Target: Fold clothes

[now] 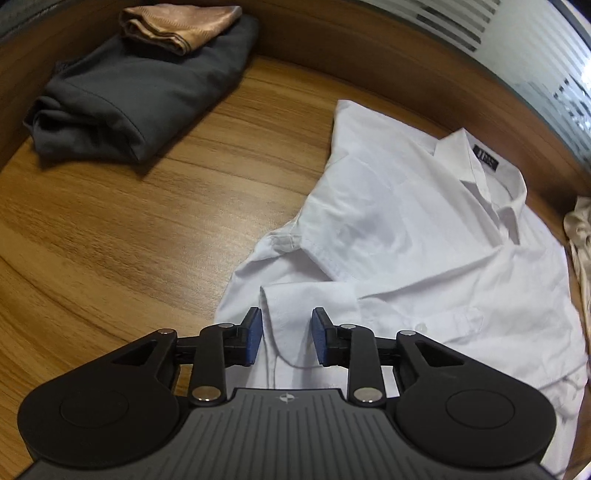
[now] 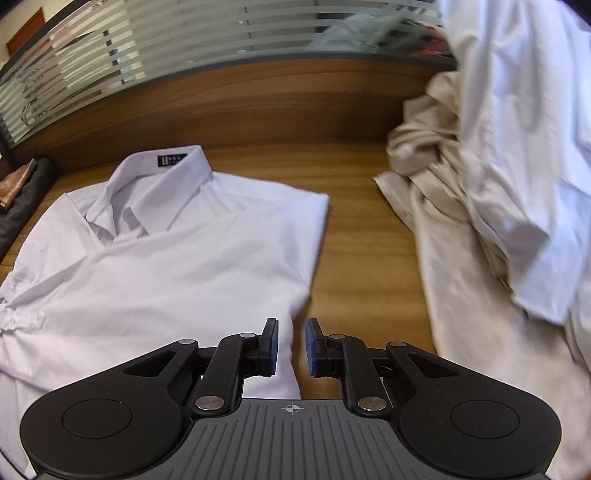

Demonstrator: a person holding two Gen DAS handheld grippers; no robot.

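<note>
A white collared shirt [image 1: 406, 229] lies face up on the wooden desk [image 1: 110, 240], with a dark label inside its collar [image 1: 487, 158]. One sleeve is folded across the chest, and its cuff [image 1: 306, 299] ends just ahead of my left gripper [image 1: 287, 332]. That gripper hovers open above the cuff, its blue pads clear of the cloth. In the right wrist view the same shirt [image 2: 166, 266] has a straight folded right edge. My right gripper [image 2: 291, 345] stands over the lower end of that edge with a narrow gap between its pads and nothing pinched.
A folded dark grey garment [image 1: 122, 99] with a folded tan satin cloth [image 1: 177, 26] on top sits at the back left. A crumpled beige garment [image 2: 443, 184] and a white cloth [image 2: 517, 147] pile up on the right. A wooden back wall [image 2: 277, 99] and striped glass partition [image 2: 184, 44] bound the desk.
</note>
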